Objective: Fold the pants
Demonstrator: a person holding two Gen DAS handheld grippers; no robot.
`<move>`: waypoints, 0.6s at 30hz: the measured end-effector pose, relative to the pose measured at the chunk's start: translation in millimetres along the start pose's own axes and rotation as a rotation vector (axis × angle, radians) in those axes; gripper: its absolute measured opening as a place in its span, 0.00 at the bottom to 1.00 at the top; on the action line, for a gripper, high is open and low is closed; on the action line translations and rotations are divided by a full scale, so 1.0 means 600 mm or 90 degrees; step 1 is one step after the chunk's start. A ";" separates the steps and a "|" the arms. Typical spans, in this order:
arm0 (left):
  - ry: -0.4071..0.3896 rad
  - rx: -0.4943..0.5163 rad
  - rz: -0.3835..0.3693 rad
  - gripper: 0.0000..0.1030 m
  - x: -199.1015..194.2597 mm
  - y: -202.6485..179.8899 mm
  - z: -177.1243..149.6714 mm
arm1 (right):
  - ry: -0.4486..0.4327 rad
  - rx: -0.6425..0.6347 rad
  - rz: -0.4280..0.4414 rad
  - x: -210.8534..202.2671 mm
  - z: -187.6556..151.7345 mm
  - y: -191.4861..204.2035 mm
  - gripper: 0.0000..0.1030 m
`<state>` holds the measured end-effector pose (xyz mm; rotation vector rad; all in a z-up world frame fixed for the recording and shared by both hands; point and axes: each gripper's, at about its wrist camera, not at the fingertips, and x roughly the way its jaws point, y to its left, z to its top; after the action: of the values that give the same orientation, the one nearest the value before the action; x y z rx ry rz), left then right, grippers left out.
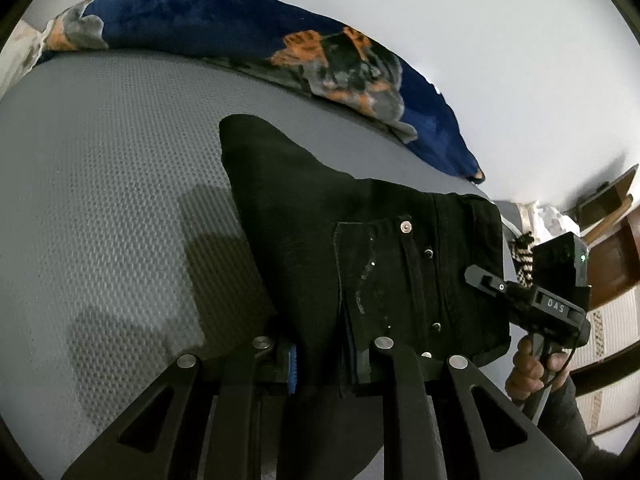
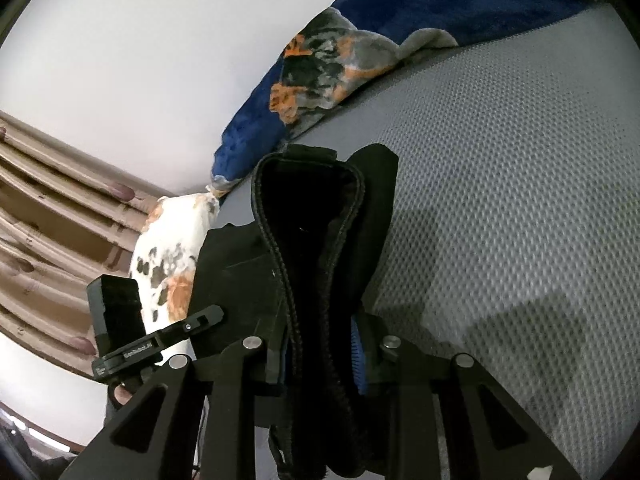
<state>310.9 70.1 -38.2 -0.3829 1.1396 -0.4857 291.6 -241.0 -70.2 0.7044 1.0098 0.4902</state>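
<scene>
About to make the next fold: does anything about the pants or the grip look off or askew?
Nothing stands out. Both grippers are shut on the black pants: the left gripper near the pocket rivets, the right gripper on a stitched edge. The fabric hangs bunched above the grey mattress. The blue blanket lies clear, at the wall.

Soft even light, grey shadows on the mattress (image 1: 100,184), fisheye-bent edges, slight blur

Grey textured mattress (image 1: 100,184), blue floral blanket (image 1: 224,24) along white wall (image 1: 500,40), brown curtain (image 2: 48,208)
</scene>
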 end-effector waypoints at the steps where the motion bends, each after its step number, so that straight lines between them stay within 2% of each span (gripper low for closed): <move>1: 0.001 0.001 0.003 0.17 0.006 0.004 0.005 | 0.002 -0.002 -0.007 0.005 0.003 -0.002 0.22; 6: 0.009 0.013 0.042 0.17 0.037 0.019 0.013 | 0.004 -0.026 -0.078 0.030 0.007 -0.011 0.22; 8: 0.011 0.020 0.062 0.20 0.047 0.024 0.011 | 0.001 -0.031 -0.125 0.039 0.003 -0.020 0.27; 10: 0.006 0.020 0.081 0.24 0.055 0.028 0.003 | 0.000 -0.054 -0.178 0.048 -0.003 -0.023 0.43; 11: 0.002 0.028 0.093 0.27 0.058 0.026 -0.001 | -0.004 -0.067 -0.202 0.051 -0.006 -0.023 0.45; 14: -0.011 0.067 0.142 0.33 0.069 0.014 -0.012 | -0.015 -0.084 -0.229 0.054 -0.010 -0.023 0.49; 18: -0.021 0.077 0.183 0.45 0.078 0.014 -0.022 | -0.022 -0.097 -0.259 0.062 -0.007 -0.018 0.56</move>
<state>315.9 51.0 -83.6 -0.1181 1.1066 -0.2916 305.3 -222.6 -101.5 0.3561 1.0388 0.1952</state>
